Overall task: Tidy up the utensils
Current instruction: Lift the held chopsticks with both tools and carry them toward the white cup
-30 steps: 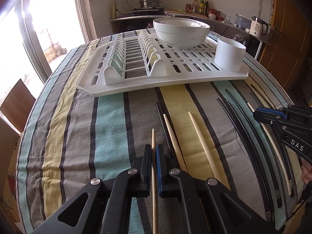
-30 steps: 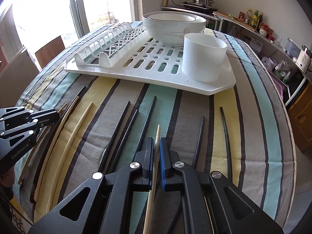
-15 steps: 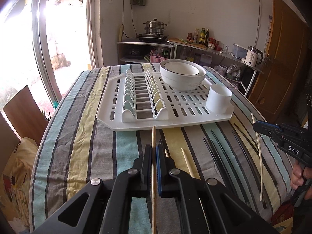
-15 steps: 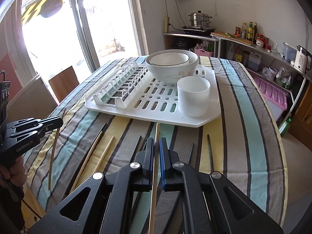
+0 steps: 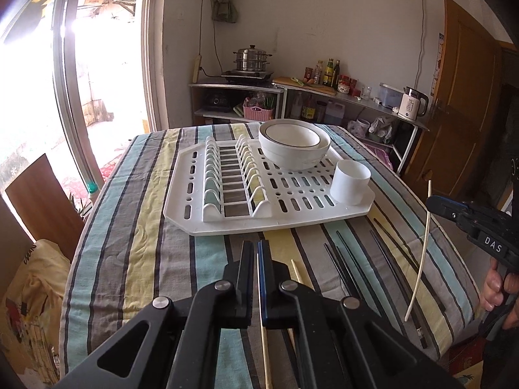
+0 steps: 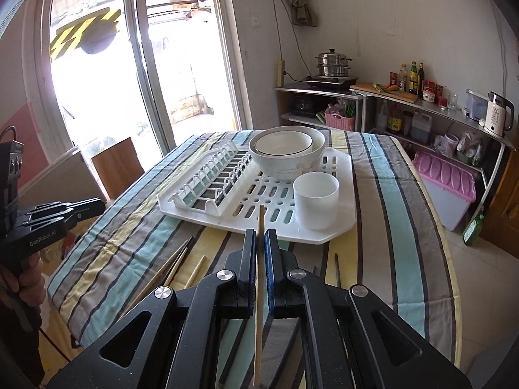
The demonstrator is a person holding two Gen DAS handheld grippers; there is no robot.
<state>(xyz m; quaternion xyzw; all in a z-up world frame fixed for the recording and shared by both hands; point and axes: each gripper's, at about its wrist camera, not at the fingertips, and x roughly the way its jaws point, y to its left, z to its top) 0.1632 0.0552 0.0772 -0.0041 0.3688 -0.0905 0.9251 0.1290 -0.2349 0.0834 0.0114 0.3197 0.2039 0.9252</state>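
The left gripper (image 5: 258, 249) is clamped on a pale wooden chopstick (image 5: 266, 356), lifted above the striped tablecloth (image 5: 136, 246). The right gripper (image 6: 260, 240) pinches a second wooden chopstick (image 6: 258, 324) the same way, its tip poking up in front of the white dish rack (image 6: 343, 175). On the rack stand nested white bowls (image 6: 285, 152) and a white cup (image 6: 316, 201). More chopsticks, black (image 5: 382, 259) and wooden (image 6: 176, 264), lie loose on the cloth near the rack
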